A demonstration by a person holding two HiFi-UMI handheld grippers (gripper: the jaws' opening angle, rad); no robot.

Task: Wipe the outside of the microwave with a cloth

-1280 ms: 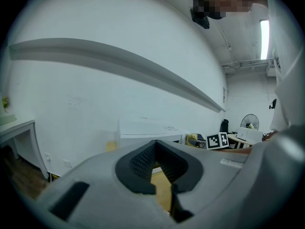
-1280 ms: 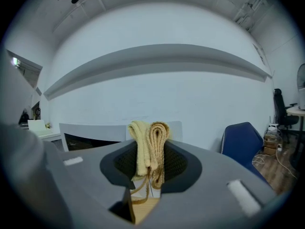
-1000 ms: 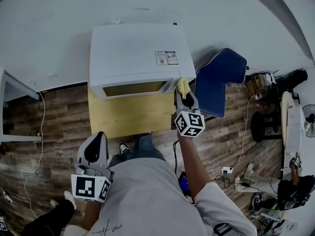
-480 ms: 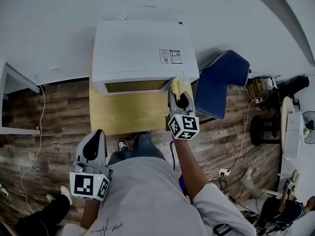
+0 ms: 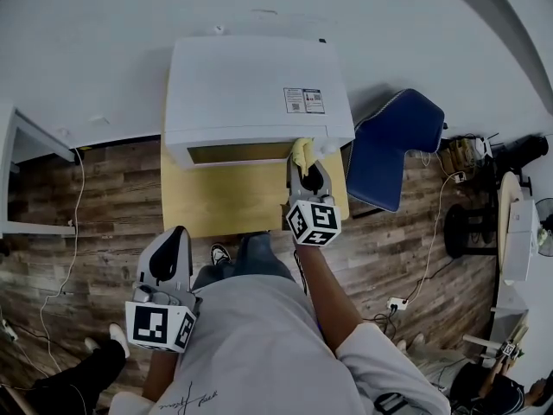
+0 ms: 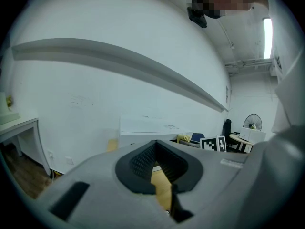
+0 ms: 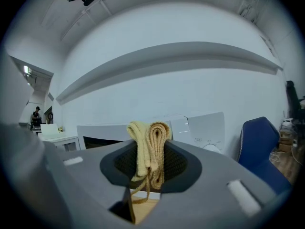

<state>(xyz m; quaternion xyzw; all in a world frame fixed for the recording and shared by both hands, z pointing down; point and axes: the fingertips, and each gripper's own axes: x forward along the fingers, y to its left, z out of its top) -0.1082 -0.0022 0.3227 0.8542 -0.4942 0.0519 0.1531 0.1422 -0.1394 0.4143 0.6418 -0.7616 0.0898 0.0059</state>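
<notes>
Jaws: right gripper [image 5: 305, 161] pinches cloth [image 5: 299, 150] at microwave [image 5: 251, 85], chair [image 5: 393, 141] beside; left gripper [image 5: 175, 237] closed, empty.

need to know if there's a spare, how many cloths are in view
1: a yellow cloth clamped in the right gripper, at the microwave's front right corner. The left gripper holds none; others may be hidden.

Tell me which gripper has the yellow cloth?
The right gripper, up at the microwave, pinches the yellow cloth. The left gripper holds nothing.
</notes>
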